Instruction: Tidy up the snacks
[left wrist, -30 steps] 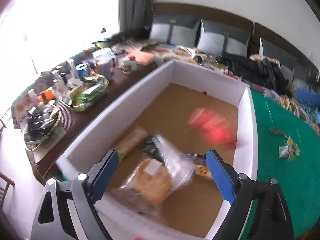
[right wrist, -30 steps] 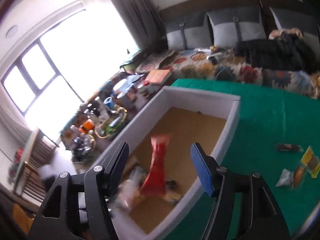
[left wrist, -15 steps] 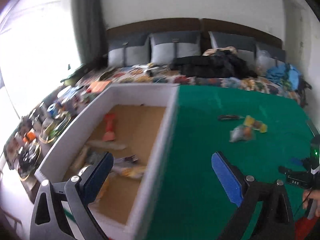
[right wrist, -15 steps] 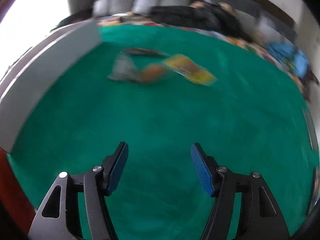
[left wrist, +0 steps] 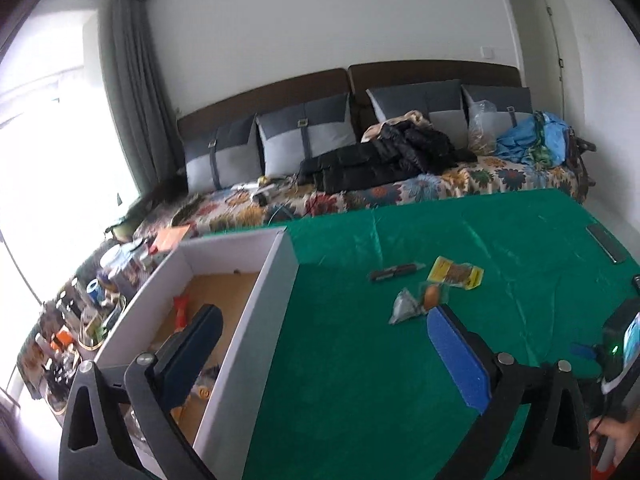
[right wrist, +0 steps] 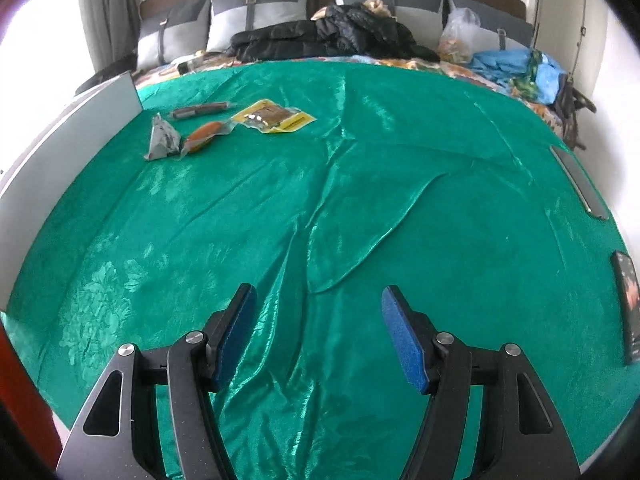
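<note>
Both the right hand-held gripper [right wrist: 316,330] and left hand-held gripper [left wrist: 324,344] are wide and empty. Four wrapped snacks [right wrist: 204,136] lie clustered on the green cloth-covered counter [right wrist: 400,200] near the white cardboard box [left wrist: 260,320]; approach low, pinching one wrapper only.
</note>
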A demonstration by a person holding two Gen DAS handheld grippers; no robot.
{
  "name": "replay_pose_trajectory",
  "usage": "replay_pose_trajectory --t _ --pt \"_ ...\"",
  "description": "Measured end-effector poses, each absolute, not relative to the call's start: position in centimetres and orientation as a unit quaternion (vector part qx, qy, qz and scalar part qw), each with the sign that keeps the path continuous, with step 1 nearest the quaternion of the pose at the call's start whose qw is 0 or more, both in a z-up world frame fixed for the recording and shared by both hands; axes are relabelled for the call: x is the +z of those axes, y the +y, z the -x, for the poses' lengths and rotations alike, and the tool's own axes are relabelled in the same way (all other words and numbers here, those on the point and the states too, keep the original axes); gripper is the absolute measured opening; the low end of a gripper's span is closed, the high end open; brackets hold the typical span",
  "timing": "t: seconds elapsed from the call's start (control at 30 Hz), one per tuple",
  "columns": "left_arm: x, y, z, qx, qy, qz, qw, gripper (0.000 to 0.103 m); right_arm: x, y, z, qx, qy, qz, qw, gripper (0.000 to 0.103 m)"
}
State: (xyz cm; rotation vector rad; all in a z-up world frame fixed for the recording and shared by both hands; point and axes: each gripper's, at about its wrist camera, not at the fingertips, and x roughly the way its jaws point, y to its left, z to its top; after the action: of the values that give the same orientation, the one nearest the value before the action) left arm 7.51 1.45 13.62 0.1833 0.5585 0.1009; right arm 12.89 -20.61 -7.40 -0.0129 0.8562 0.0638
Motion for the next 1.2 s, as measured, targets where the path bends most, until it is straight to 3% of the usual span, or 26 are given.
replay_pose_trajectory --t 1.2 --pt "20.4 -5.7 -5.9 0.017 0.225 -0.171 0.959 0.102 -8.3 -18.9 -9.9 0.043 0.368 0.048 0.928 0.068"
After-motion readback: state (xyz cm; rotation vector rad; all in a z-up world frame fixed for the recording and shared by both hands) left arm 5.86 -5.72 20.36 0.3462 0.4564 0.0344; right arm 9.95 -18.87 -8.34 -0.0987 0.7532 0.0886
